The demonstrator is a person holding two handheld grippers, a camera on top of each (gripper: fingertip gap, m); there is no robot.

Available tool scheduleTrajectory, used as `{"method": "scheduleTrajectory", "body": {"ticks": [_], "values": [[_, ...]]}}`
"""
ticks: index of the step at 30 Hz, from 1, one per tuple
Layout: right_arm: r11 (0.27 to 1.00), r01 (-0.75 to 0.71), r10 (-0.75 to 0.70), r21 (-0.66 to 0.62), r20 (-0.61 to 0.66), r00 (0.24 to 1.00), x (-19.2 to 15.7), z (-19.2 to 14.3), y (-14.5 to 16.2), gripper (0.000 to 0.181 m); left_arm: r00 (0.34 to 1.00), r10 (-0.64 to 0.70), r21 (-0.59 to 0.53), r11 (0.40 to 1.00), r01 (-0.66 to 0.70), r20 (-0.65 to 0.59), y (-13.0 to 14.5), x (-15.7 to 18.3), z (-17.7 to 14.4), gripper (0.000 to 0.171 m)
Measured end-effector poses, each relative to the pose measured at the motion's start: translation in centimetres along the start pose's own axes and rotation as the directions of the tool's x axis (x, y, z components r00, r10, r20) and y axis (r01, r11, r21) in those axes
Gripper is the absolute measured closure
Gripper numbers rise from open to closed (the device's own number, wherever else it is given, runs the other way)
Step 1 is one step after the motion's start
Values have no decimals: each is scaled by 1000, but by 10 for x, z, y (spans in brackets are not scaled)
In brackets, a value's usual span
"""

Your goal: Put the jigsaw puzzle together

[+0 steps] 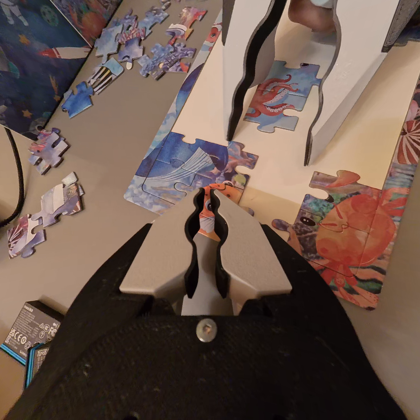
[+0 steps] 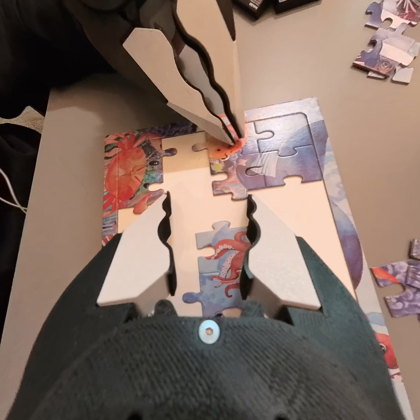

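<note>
A puzzle tray with a cream base (image 1: 279, 179) lies on the grey table. In it are a joined blue whale block (image 1: 186, 166), an orange crab block (image 1: 347, 241) and joined red octopus pieces (image 1: 277, 95). My left gripper (image 1: 206, 192) is shut on an orange fish piece (image 1: 205, 218) at the tray's near edge, beside the whale block. The right wrist view shows this gripper (image 2: 234, 141) pinching the fish piece (image 2: 221, 151). My right gripper (image 2: 209, 196) is open and empty above the octopus pieces (image 2: 225, 256); it also shows in the left wrist view (image 1: 269, 148).
Several loose purple-blue pieces (image 1: 136, 45) lie on the table left of the tray, more nearer (image 1: 61, 204) and in the right wrist view (image 2: 404, 286). A dark blue picture board (image 1: 34, 68), a black cable (image 1: 16, 177) and small black boxes (image 1: 29, 329) sit at the left. The grippers' ends are close to 6 centimeters from one another.
</note>
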State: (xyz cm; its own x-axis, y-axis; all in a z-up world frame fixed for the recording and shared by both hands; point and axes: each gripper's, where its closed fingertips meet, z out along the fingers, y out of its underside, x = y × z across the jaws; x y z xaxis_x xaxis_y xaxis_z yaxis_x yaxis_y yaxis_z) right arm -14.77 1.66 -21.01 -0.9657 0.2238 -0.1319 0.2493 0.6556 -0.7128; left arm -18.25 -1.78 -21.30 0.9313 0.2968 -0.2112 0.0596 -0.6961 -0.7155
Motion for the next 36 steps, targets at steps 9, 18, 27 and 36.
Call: {"method": "scheduleTrajectory", "body": {"ticks": [9, 18, 27, 36], "values": [[1000, 5, -5, 27, 1, 1000, -3, 1, -7, 116, 998, -67, 116, 991, 68, -12, -14, -6, -11, 168], [985, 72, -47, 155, -159, 986, 15, -4, -34, 149, 999, 42, 68, 997, -40, -34, -16, 9, 2, 160], [998, -12, 25, 57, -231, 973, 35, 6, -14, 174, 994, 107, 29, 994, -106, -28, -12, 9, 9, 168], [998, -23, 34, 52, -226, 974, 36, 8, -13, 181, 992, 123, 15, 992, -123, -20, -10, 9, 10, 171]]}}
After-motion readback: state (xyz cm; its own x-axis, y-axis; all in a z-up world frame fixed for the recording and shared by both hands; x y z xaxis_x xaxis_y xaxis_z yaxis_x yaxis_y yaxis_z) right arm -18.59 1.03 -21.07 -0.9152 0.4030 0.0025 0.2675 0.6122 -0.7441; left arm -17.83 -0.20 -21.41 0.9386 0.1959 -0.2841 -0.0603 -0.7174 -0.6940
